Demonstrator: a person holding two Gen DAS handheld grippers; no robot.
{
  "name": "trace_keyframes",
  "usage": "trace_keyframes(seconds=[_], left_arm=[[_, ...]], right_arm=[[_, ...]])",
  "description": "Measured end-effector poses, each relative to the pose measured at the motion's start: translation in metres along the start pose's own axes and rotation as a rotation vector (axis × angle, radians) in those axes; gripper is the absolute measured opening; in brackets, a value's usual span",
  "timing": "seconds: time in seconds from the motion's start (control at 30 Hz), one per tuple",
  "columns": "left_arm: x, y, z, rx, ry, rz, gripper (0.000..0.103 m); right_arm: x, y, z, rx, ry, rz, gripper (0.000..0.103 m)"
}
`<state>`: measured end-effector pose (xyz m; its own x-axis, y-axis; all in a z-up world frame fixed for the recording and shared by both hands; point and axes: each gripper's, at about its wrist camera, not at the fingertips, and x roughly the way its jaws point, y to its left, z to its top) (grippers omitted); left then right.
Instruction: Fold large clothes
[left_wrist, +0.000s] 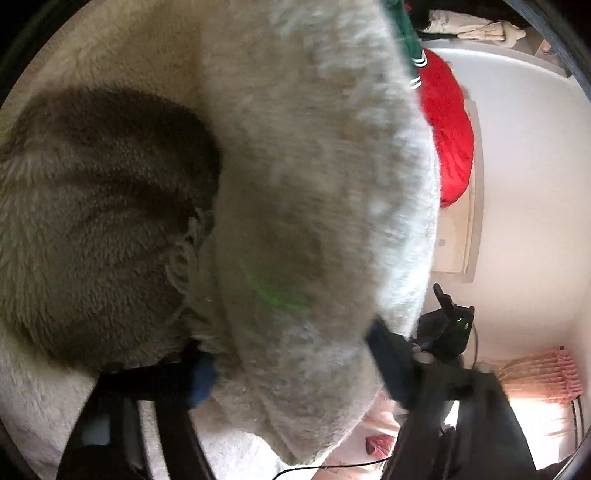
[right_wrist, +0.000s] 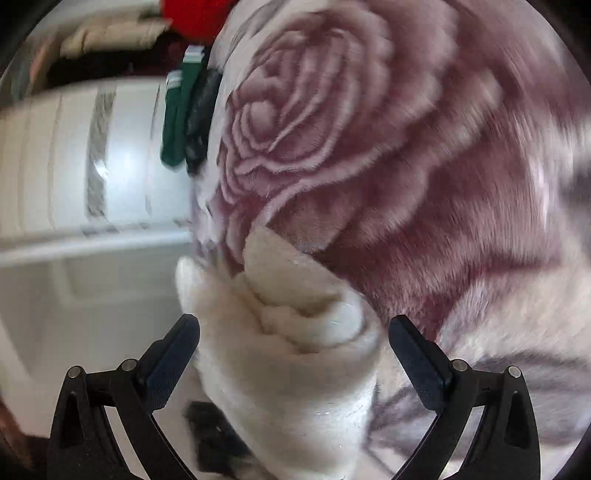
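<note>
- Left wrist view: the thick cream-white fleece garment (left_wrist: 295, 166) fills nearly the whole frame, from the upper left down to the lower middle, pressed right up against the lens.
- A fold of it runs as a long band from the top centre to the bottom centre; a shadowed hollow sits at the left.
- The left tool (left_wrist: 295, 362) is mostly buried: one blue-padded finger (left_wrist: 384, 354) shows at the lower right against the fleece edge, and the other is only a dark blue patch at the lower left. The fleece lies between them, but I cannot tell whether the pads press on it.
- At the right edge lies a red padded garment (left_wrist: 448, 133) beside a white cabinet (left_wrist: 524, 147).
- Right wrist view: the right tool (right_wrist: 293, 332) stands wide, its fingers apart at the lower left and lower right.
- A rolled cream bundle of the same garment (right_wrist: 288, 339) sits straight ahead between the fingers, its long axis running away from the lens; neither pad visibly squeezes it.
- Behind it, across the upper right, spreads a plush blanket with a large mauve rose pattern (right_wrist: 369, 147).
- Judgement: the right tool is better placed to close on the bundle.
</note>
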<state>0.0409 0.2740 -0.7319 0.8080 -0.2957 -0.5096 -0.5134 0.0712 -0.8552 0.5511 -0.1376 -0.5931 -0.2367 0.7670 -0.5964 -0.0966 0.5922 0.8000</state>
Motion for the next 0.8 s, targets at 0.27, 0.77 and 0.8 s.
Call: trace_keyframes(seconds=[0.27, 0.77, 0.8], left_arm=[[-0.012, 0.004, -0.009, -0.02, -0.053, -0.058, 0.043], [-0.016, 0.026, 0.001, -0.006, -0.026, -0.077, 0.043], [-0.015, 0.025, 0.002, -0.001, -0.026, -0.075, 0.043]], right_arm=[[0.014, -0.021, 0.008, 0.028, 0.087, -0.007, 0.103], [0.074, -0.038, -0.087, 0.104, 0.112, 0.336, 0.103], [0.084, -0.032, -0.084, 0.069, 0.15, 0.305, 0.103]])
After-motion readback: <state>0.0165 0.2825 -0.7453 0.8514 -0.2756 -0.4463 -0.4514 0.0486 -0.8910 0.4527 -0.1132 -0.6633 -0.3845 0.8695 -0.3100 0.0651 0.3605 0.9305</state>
